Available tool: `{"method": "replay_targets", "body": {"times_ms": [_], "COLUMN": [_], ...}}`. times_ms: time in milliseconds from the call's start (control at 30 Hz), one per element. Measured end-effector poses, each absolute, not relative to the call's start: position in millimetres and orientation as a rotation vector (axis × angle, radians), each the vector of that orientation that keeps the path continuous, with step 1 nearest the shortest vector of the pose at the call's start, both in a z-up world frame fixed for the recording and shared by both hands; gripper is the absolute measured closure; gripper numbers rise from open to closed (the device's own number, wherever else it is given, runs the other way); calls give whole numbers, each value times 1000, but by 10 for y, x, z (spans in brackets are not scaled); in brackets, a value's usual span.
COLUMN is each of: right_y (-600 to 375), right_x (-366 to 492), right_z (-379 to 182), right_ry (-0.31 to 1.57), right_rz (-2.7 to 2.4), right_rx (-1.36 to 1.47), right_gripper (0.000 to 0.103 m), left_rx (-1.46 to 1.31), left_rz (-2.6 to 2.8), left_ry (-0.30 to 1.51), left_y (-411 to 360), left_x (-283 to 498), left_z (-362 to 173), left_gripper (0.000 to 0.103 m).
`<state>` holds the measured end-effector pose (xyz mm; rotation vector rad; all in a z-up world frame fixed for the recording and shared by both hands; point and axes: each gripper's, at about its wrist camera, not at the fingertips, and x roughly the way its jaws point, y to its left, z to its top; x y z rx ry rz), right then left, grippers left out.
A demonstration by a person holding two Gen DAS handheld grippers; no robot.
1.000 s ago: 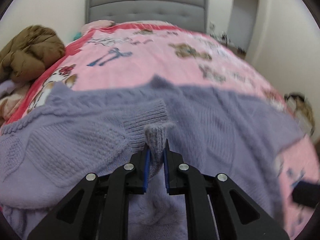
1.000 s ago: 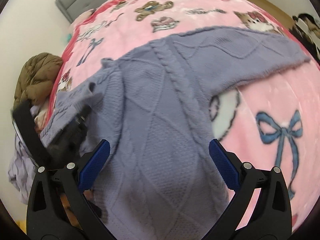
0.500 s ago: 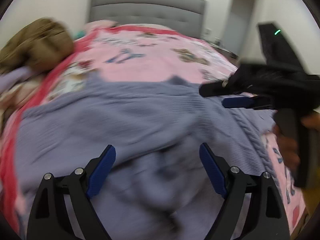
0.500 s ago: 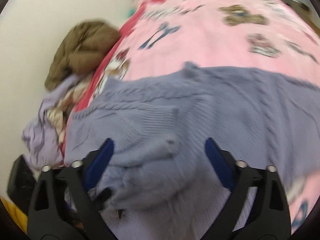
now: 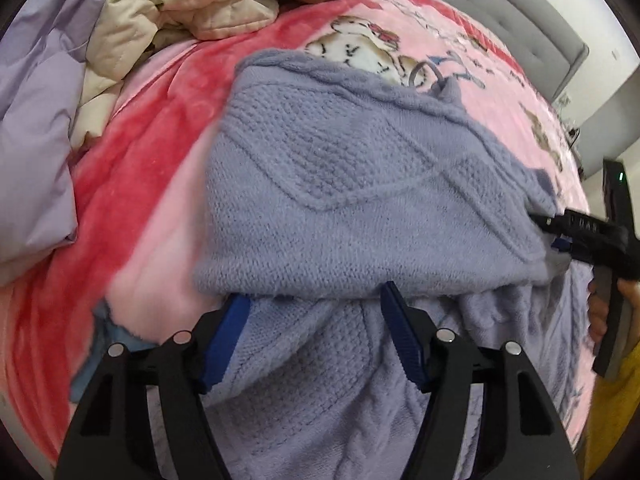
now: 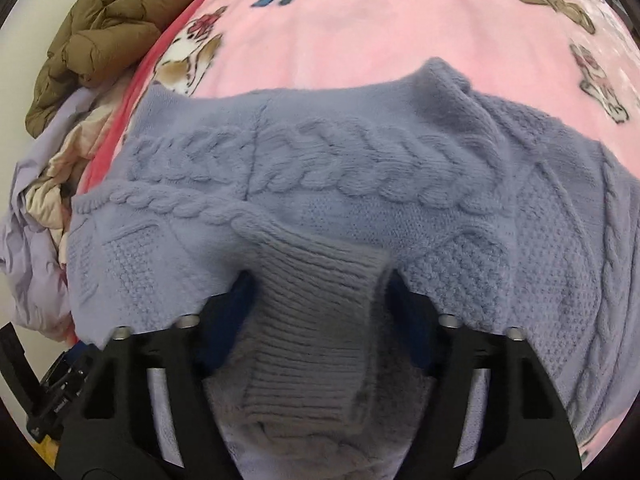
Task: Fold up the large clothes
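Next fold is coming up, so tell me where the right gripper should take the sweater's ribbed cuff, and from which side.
Grip the ribbed cuff across its width, coming down from above at the near edge of the sweater. The cuff lies flat, pointing toward the right gripper, whose jaws, just closing, already straddle it. Its thick ribbing should hold better than the looser cable knit.

Pink blanket (image 5: 168, 184), brown jacket (image 6: 100, 36).

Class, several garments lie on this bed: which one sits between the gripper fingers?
The lavender cable-knit sweater, spread on the pink blanket; the brown puffer jacket and pale quilted clothes lie bunched at the edge.
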<state>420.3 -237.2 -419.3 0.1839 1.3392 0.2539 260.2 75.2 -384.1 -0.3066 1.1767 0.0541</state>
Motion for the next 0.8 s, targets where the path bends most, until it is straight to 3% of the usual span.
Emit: {"method": "replay_targets", "body": {"times_ms": [67,167,233,400,500,633,800], "right_y": [-2279,-2216,-2234,-2233,-2218,-2196,-2128], "right_x": [4184,4168,4167,4156,4139,4118,4157], "right_z": [-4149,-4091,-4056,-3927,-3775,-3488,-3237], "right_ry": [1321,1311,1308,1282,1238,1159,1129], "right_rz": [262,261,256,248,245,236,227], "right_rx": [126,85,91,85,81,55,-4], "right_gripper": [67,77,81,87,88,90,90], "left_rx": [-283,-265,-231,-224,-306,-256,-179], "left_rz": [51,50,88,129,76,12,37], "left_ry": [1172,1161,1138,1157,1172,1119,1093], "left_y": [723,793,874,1148,1278,1152,1082], "left_x": [2565,2480,2397,2327,2344,2364,2363], "left_z": [-3803,-3718,-3675,-3843,-3992,-3972,-3915], "left_gripper": [36,34,19,21,36,81,90]}}
